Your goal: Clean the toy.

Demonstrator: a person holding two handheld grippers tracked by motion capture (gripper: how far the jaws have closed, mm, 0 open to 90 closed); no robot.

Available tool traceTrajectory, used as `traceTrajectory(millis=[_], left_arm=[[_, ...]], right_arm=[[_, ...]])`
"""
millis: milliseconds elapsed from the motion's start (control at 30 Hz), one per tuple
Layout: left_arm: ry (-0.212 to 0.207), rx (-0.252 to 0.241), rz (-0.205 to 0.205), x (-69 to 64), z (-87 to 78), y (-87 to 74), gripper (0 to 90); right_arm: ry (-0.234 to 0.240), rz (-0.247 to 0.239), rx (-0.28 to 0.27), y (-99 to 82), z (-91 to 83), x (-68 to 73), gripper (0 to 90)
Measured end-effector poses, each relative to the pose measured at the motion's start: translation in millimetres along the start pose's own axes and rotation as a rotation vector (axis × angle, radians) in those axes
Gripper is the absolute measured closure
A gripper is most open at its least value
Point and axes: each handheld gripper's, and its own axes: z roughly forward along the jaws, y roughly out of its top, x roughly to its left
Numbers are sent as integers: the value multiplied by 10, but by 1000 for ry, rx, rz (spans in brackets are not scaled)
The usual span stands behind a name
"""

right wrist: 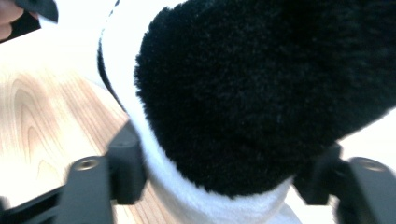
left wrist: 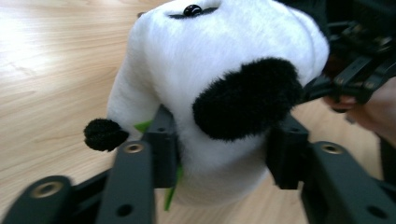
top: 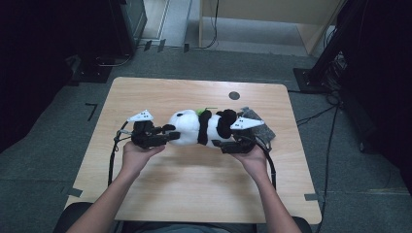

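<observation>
A black-and-white plush panda toy (top: 201, 128) lies on its side across the middle of the light wooden desk (top: 194, 189), its long axis running left to right in the high view, parallel to the person's edge of the desk. Its white head end, with a small black ear, points toward the left tongs (top: 167, 137), and its black-furred rear end points toward the right tongs (top: 228, 145). In the left gripper view the left tongs (left wrist: 224, 149) pinch the white fur of the head from both sides, the two black pads sunk into the plush beside a black patch, with a green felt leaf (left wrist: 170, 196) poking out by one pad. In the right gripper view the right tongs (right wrist: 224, 172) straddle the black-and-white end of the panda, both pads touching the fur. A dark grey cloth (top: 262, 128) lies on the desk just behind the right tongs.
</observation>
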Motion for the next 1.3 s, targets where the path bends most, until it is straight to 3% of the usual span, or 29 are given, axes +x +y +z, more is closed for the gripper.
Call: traceTrajectory(millis=[67, 200, 333, 433, 533, 667, 767, 900, 1000, 1100, 1200, 1300], left_arm=[[31, 9, 14, -1, 18, 1, 420], [25, -24, 44, 13, 18, -6, 294], [70, -30, 85, 12, 0, -24, 319], [43, -41, 63, 60, -12, -68, 322], [34, -31, 82, 72, 16, -130, 322], [30, -22, 140, 19, 63, -175, 318], [22, -21, 161, -15, 90, -190, 309], [25, -37, 176, -20, 97, -222, 283], [21, -40, 170, -16, 104, -248, 273], [67, -26, 196, -51, 145, -260, 273], [70, -11, 142, -17, 195, -270, 306], [64, -20, 129, -23, 204, -269, 397]], right_arm=[[-12, 5, 6, 32, -15, 6, 384], [-10, 45, 21, 80, -56, -23, 409], [-28, 100, 38, 114, -152, -104, 428], [-45, 134, 31, 85, -246, -201, 436], [-43, 182, 5, 72, -357, -276, 439], [-37, 209, -29, 97, -471, -283, 447], [-5, 212, -48, 132, -514, -247, 446], [76, 202, -52, 185, -495, -151, 443], [87, 187, -34, 216, -452, -71, 444], [102, 186, -6, 222, -387, -35, 444], [103, 182, 14, 219, -338, 1, 452], [93, 176, 23, 231, -316, 26, 456]])
